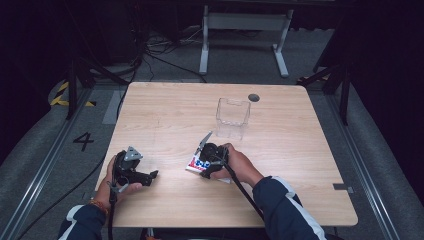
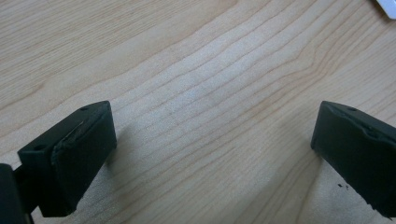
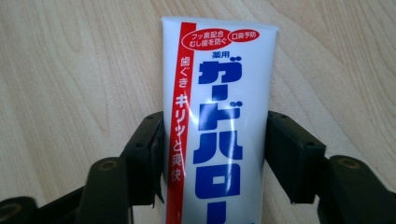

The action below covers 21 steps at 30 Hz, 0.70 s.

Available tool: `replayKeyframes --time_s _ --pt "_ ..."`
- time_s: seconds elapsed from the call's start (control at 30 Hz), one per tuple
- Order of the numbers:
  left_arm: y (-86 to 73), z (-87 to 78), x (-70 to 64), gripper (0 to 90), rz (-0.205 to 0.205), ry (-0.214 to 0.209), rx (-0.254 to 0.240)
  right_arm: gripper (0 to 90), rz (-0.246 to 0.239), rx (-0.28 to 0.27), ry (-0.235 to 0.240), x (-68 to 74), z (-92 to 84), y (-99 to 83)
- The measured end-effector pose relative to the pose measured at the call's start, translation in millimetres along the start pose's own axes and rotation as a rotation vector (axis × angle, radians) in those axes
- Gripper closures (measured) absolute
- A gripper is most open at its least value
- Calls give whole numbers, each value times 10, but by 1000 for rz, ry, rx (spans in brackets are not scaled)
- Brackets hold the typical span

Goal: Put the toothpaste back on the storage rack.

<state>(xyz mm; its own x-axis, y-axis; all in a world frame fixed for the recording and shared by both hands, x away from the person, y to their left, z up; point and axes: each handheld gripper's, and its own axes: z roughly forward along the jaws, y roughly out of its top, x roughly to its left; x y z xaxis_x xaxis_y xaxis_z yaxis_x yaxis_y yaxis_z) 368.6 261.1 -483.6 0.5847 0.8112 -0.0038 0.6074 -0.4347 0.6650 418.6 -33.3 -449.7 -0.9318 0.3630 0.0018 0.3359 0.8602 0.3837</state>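
A white toothpaste tube (image 3: pixel 219 116) with blue and red Japanese lettering lies flat on the wooden table (image 1: pixel 280 165). My right gripper (image 3: pixel 215 154) is shut on it, one jaw pressed to each long side. From above, the tube (image 1: pixel 196 165) pokes out to the left of my right gripper (image 1: pixel 207 159), just in front of a clear plastic bin (image 1: pixel 232 117). At the table's front left my left gripper (image 1: pixel 154 174) stands open, held low over bare wood (image 2: pixel 205 107), nothing between its jaws (image 2: pixel 212 154).
The clear bin stands upright near the table's middle, behind my right hand. A dark round hole (image 1: pixel 253 97) sits near the far edge. A white frame (image 1: pixel 240 30) and cables lie on the floor beyond the table.
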Motion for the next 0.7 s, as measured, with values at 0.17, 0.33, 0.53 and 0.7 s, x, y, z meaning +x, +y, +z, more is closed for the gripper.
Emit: replayKeyframes --time_s 0.17,0.33,0.53,0.7 --pt "1 0 5 5 6 1 0 506 -20 -5 -5 2 -13 -4" --pt "1 0 6 5 7 1 0 586 -39 -32 -16 39 -61 -30" --pt "0 -1 4 5 4 0 1 639 -43 -74 6 50 -138 -101" --pt "1 -1 6 6 6 2 -1 660 -45 -112 12 69 -206 -186"
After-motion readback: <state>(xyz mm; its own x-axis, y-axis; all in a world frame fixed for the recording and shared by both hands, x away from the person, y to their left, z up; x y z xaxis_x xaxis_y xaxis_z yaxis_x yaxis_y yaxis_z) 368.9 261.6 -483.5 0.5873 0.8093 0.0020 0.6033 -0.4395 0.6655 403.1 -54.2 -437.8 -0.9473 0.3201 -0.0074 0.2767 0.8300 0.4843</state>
